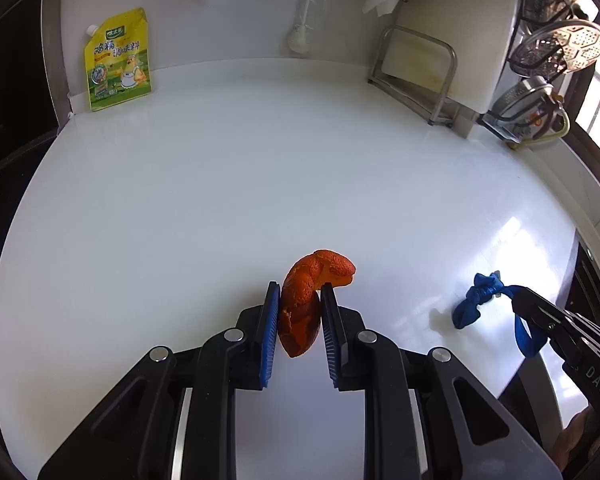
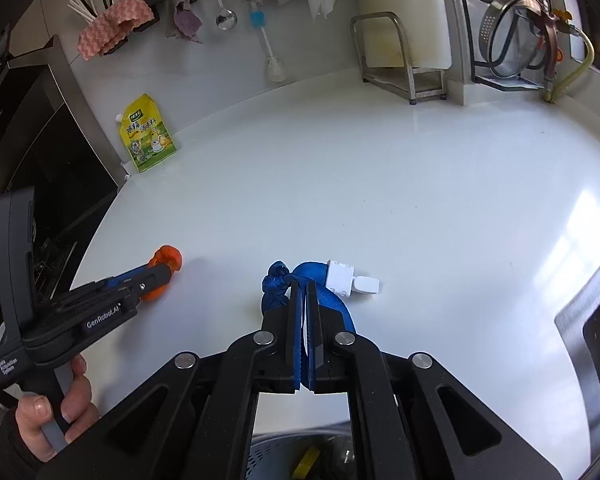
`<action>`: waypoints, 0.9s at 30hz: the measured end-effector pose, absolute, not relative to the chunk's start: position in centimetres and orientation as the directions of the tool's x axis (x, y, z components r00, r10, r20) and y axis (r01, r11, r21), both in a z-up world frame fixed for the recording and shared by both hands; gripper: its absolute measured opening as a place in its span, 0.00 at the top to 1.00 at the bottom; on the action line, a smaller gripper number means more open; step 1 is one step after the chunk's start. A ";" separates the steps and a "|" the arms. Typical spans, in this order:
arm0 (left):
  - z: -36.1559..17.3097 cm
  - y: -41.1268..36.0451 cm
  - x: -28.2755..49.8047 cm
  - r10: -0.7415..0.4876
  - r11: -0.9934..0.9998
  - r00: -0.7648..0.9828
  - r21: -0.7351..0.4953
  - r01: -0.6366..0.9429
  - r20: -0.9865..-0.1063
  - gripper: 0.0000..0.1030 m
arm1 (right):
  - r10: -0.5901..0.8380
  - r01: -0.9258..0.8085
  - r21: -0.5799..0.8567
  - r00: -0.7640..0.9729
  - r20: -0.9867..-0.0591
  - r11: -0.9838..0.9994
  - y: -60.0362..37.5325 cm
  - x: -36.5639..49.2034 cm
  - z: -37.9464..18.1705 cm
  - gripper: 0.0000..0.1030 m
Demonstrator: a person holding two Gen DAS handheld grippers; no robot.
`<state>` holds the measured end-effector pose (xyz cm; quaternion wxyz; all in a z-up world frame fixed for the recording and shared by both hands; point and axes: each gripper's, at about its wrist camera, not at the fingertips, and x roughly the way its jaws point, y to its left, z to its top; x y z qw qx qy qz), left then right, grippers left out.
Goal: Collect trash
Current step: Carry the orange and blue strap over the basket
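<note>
My left gripper (image 1: 300, 292) is shut on a curled piece of orange peel (image 1: 312, 280) and holds it over the white counter (image 1: 220, 184). From the right wrist view the left gripper (image 2: 162, 276) and the peel (image 2: 166, 258) show at the left. My right gripper (image 2: 304, 286) is shut on a knotted blue strap (image 2: 278, 280) with a white plastic clip (image 2: 350, 280). The strap (image 1: 476, 300) and right gripper (image 1: 518, 298) also show at the right of the left wrist view. A bin with a metal rim (image 2: 300, 456) lies below the right gripper.
A yellow seasoning pouch (image 1: 118, 60) leans against the back wall. A cutting board in a metal rack (image 1: 444, 60) and a dish rack with strainers (image 1: 552, 52) stand at the back right. Cloths and utensils (image 2: 220, 8) hang on the wall.
</note>
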<state>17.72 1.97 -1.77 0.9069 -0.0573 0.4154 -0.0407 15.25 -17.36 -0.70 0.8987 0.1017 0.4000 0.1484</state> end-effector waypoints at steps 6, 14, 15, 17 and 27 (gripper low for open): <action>-1.3 0.0 11.7 -0.142 0.990 0.668 -0.106 0.094 -0.731 0.80 | 0.330 -0.135 0.323 0.649 -0.686 0.937 -17.9 9.2 -1.4 0.98; -1.3 -2.1 5.0 -0.150 0.987 0.692 -0.068 0.144 -0.706 0.80 | 0.279 -0.058 0.330 0.679 -0.679 0.942 -19.7 1.4 -2.1 0.98; -1.3 -2.4 4.3 -0.150 0.987 0.695 -0.065 0.147 -0.703 0.80 | 0.272 -0.050 0.327 0.681 -0.680 0.944 -19.9 0.6 -2.1 0.98; -1.3 -2.7 3.0 -0.148 0.987 0.701 -0.058 0.150 -0.698 0.80 | 0.253 -0.035 0.318 0.689 -0.679 0.947 -20.2 -1.2 -2.4 0.98; -3.5 -4.4 -1.7 -0.187 0.976 0.663 -0.062 0.207 -0.725 0.80 | 0.214 0.006 0.303 0.694 -0.688 0.953 -21.0 -7.5 -4.3 0.98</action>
